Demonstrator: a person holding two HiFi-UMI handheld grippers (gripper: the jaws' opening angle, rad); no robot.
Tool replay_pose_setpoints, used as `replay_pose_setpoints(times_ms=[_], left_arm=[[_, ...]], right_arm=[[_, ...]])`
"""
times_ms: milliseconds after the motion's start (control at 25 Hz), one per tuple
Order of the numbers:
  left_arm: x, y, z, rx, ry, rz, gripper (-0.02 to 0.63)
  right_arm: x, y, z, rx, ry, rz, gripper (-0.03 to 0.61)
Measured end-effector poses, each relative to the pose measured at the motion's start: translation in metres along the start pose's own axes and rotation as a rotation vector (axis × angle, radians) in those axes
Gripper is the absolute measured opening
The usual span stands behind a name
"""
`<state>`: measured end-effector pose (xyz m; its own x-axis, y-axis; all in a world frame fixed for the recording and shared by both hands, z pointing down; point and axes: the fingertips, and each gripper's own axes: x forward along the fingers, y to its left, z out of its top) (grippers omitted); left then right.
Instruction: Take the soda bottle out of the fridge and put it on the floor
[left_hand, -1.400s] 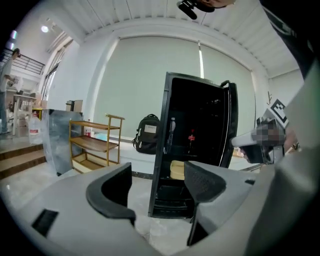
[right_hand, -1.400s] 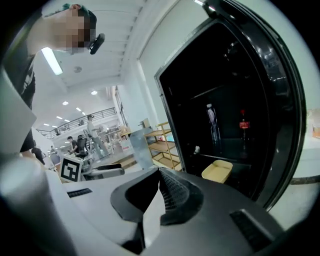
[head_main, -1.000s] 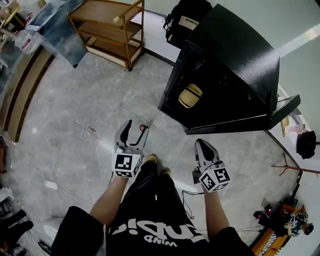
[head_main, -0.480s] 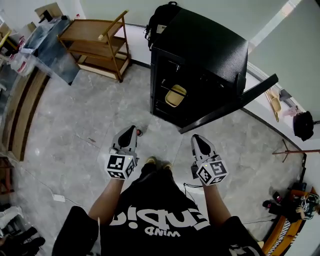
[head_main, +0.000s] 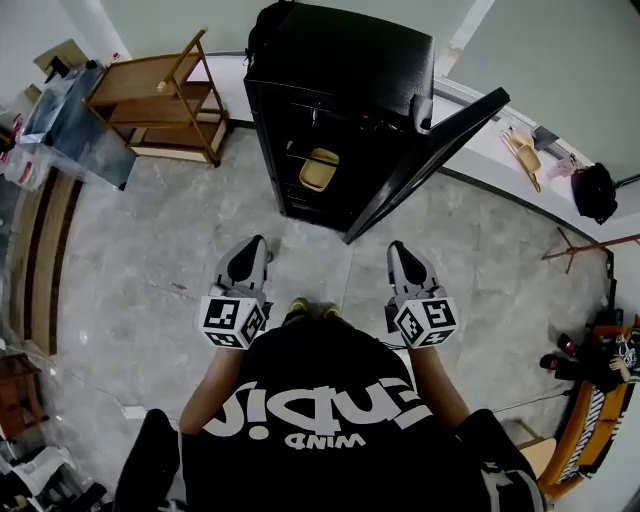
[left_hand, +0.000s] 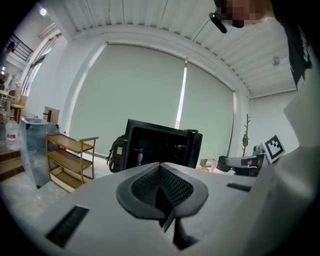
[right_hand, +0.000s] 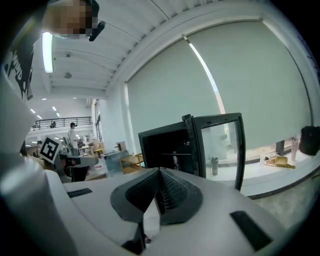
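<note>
Two closed tools (head_main: 254, 245) (head_main: 397, 249) before open fridge (head_main: 340, 50).

Wears a black short-sleeved T-shirt (head_main: 320, 400) with big white lettering, just behind both grippers, and tan shoes (head_main: 299, 304) between them. Fitted with a light grey left gripper (head_main: 256, 243) and right gripper (head_main: 396, 247), tipped with dark ribbed pads (left_hand: 175, 186), each backed by a white cube (head_main: 232, 320) bearing black square markers.

fridge (head_main: 340, 60): 1 | wooden rack (head_main: 150, 82): 1 | left tool (head_main: 257, 243) + right tool (head_main: 396, 246): 2 | person (head_main: 320, 420): 1
</note>
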<state>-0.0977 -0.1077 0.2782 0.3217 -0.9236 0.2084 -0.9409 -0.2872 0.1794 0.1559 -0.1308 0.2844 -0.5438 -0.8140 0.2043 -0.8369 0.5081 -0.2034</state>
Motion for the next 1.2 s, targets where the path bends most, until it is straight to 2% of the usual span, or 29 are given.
replay_pose_setpoints(times_ms=[400,800,1200], left_arm=[[0.017,-0.020,-0.003,0.046,-0.008,-0.017,0.008],[0.031,-0.020,-0.006,0.059,-0.025,0.005,0.008],[0.031,-0.022,-0.006,0.057,-0.028,0.023,0.008]], right_arm=[[0.002,-0.011,0.003,-0.017,-0.016,0.007,0.025],[0.018,-0.007,-0.001,-0.034,-0.009,0.045,0.025],[0.021,-0.014,-0.003,-0.018,-0.022,0.030,0.025]])
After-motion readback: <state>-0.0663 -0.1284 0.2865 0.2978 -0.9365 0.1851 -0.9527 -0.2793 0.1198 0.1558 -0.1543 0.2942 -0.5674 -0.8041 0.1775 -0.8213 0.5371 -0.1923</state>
